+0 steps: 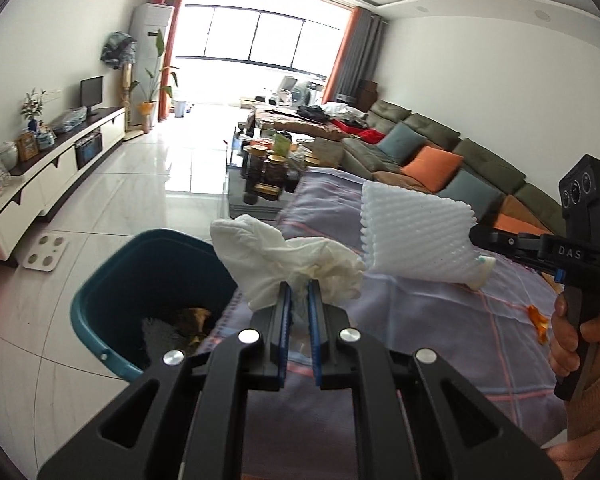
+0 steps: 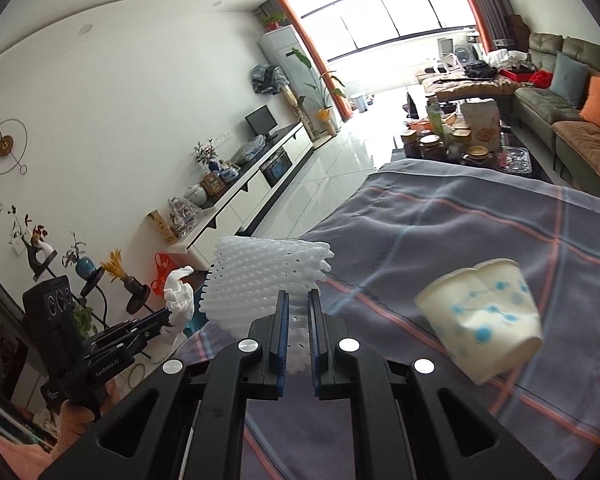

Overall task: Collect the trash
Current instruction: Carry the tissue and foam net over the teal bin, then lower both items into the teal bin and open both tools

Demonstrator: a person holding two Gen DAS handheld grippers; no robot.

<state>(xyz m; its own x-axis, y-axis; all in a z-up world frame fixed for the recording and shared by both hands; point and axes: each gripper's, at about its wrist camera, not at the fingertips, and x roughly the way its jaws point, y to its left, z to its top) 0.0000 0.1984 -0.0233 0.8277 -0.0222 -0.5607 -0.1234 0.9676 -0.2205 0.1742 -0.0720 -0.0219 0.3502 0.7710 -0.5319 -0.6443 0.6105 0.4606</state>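
Left gripper angled downward pinching crumpled tissue (beside bin), right gripper likewise clamping foam net

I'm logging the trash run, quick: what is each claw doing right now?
Left claw: closed on the crumpled white tissue, beside the blue bin.
Right claw: closed on the white foam net, above the checked cloth.

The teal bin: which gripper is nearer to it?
Left. The left gripper, holding a tissue, is beside the bin; the right gripper, holding foam netting, is farther over the table.
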